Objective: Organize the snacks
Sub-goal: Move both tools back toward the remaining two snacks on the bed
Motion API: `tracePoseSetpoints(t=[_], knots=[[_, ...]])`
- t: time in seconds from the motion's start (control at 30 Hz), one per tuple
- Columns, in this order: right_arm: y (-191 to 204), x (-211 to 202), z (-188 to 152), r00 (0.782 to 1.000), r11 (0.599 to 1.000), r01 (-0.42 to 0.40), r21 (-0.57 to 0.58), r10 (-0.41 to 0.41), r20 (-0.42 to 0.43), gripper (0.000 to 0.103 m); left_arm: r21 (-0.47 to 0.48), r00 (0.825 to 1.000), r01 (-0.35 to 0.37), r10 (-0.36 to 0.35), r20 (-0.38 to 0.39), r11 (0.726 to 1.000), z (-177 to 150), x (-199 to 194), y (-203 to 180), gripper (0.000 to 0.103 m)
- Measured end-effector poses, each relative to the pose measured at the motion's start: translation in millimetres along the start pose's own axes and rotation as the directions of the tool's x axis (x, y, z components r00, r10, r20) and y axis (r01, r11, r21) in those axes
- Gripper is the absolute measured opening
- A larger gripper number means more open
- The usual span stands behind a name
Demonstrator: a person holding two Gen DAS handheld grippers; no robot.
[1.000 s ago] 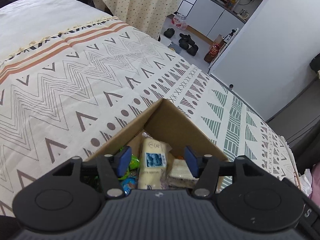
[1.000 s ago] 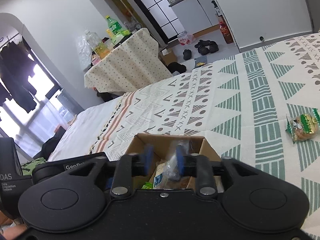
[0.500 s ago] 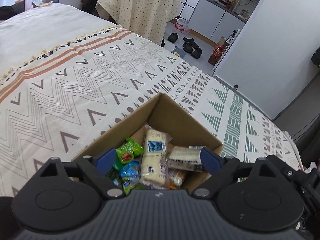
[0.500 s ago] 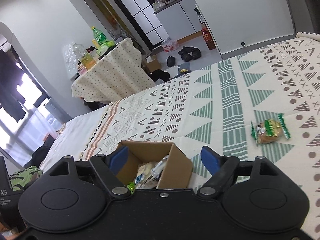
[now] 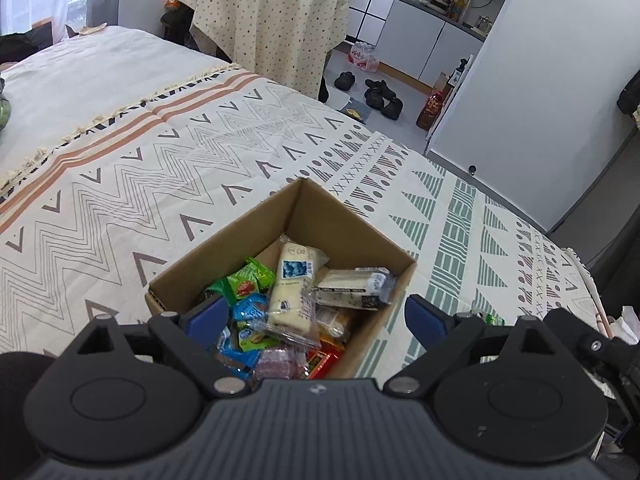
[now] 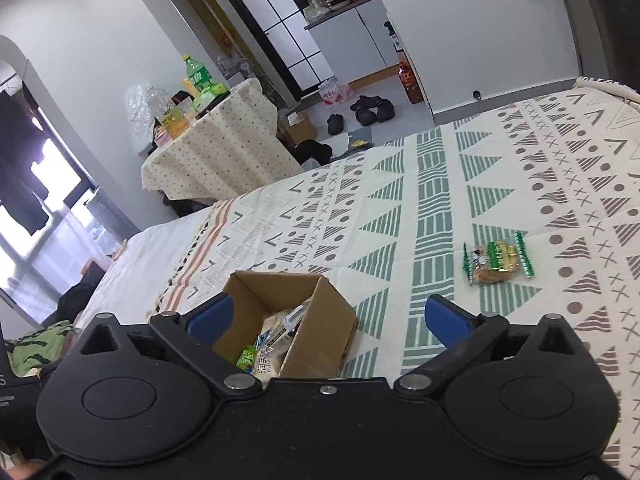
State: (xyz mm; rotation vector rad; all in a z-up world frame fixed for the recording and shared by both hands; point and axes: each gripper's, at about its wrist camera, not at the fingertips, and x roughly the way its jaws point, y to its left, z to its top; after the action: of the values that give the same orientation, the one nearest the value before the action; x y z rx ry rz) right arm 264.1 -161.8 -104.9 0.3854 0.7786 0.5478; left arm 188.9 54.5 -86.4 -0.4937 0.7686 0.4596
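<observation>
Now the snacks are being left piled in the cardboard box on the bed, both the left gripper and right gripper having just been opened empty, while one packet is lying unsorted nearby.

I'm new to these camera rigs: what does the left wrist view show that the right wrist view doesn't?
Only the left wrist view looks down into the box, showing the long pale snack packet on top and the small green packets.

Only the right wrist view shows a green-edged snack lying alone on the blanket, and a green bottle.

Both show the cardboard box, the patterned blanket, and open, empty jaws.
</observation>
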Motion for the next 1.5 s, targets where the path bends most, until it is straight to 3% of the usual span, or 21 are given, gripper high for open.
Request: tracePoseSetpoints(t=[0.97, 1.5], knots=[[-68.1, -66.2, -2.3, 0.999, 0.998, -0.046, 0.050, 0.047, -0.008, 0.103, 0.026, 0.999, -0.043, 0.042, 0.030, 0.999, -63.9, -53.0, -61.5, 0.095], [-102.7, -87.7, 0.0, 0.998, 0.995, -0.069, 0.074, 0.070, -0.005, 0.103, -0.041, 0.996, -0.089, 0.089, -0.014, 0.995, -102.1, -36.5, -66.7, 0.093]])
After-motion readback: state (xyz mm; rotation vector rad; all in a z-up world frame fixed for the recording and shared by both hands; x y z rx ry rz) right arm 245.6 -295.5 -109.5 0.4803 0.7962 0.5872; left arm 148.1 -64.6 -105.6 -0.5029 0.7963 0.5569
